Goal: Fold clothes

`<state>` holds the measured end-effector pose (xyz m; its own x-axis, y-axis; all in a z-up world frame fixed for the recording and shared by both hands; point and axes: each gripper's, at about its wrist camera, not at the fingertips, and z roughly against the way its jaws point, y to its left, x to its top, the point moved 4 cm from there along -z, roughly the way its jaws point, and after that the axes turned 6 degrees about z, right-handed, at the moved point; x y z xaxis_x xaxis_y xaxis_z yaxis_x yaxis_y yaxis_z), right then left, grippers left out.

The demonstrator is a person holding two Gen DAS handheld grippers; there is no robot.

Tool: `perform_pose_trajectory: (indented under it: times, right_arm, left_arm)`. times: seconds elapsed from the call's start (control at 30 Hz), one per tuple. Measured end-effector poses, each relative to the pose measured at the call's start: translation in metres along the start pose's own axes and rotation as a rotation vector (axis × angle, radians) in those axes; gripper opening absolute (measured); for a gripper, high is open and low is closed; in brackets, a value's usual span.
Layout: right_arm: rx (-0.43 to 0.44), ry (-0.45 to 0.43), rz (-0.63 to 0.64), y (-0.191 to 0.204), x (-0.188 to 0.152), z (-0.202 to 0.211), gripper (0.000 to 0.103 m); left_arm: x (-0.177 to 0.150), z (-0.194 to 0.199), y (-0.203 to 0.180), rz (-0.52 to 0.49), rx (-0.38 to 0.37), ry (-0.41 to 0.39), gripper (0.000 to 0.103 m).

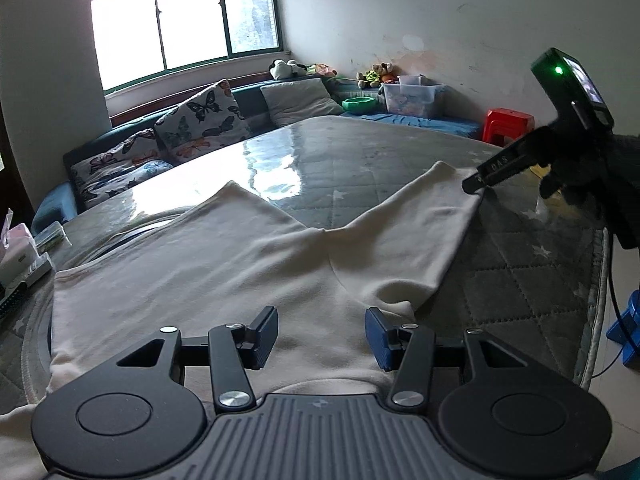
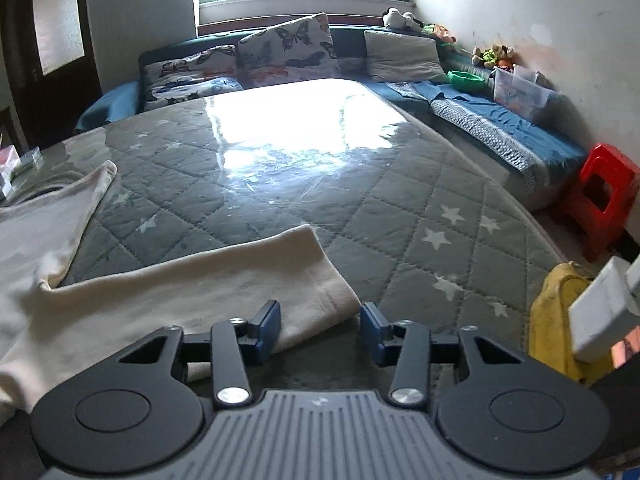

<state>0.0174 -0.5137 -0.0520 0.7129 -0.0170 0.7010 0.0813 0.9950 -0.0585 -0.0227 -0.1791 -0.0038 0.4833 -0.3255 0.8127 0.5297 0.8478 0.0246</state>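
A cream pair of trousers (image 1: 240,264) lies flat on the grey quilted table cover (image 1: 500,280), its two legs spread apart in a V away from me. My left gripper (image 1: 322,336) hovers open over the waist part, with cloth lying under and between its pads. In the left wrist view a gloved hand holds my right gripper (image 1: 474,184), tips at the end of the right leg. In the right wrist view, the right gripper (image 2: 320,330) stands open around the hem corner of that leg (image 2: 200,292), and neither pad presses the cloth. The other leg (image 2: 96,184) stretches off at the left.
A sofa with butterfly cushions (image 2: 288,48) runs along the table's (image 2: 400,220) far and right sides, carrying a clear bin (image 2: 520,88) and a green bowl (image 2: 466,80). A red stool (image 2: 604,196) and a yellow object (image 2: 556,320) stand at the right. Boxes (image 1: 20,256) crowd the left edge.
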Motion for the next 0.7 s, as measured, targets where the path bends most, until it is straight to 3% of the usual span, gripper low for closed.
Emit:
perform_pose_trajectory:
  times: [0.13,0.4,0.57,0.7]
  right_arm:
    - [-0.008,-0.01,0.011,-0.001,0.005,-0.002,0.009]
    - [-0.061,-0.076,0.069,0.003,0.028,-0.003,0.007]
    - [-0.062,-0.035,0.062,0.005,0.027,-0.022,0.008]
    - [-0.077,-0.033,0.064,0.003,0.023,-0.021,0.017]
  left_arm:
    - [-0.002,0.0,-0.001,-0.011,-0.007,0.008,0.052]
    - [-0.011,-0.002,-0.01,-0.065,-0.042,0.026,0.052]
    - [-0.012,-0.001,-0.013,-0.078,-0.039,0.022,0.052]
    - [-0.011,-0.001,-0.013,-0.077,-0.04,0.022,0.052]
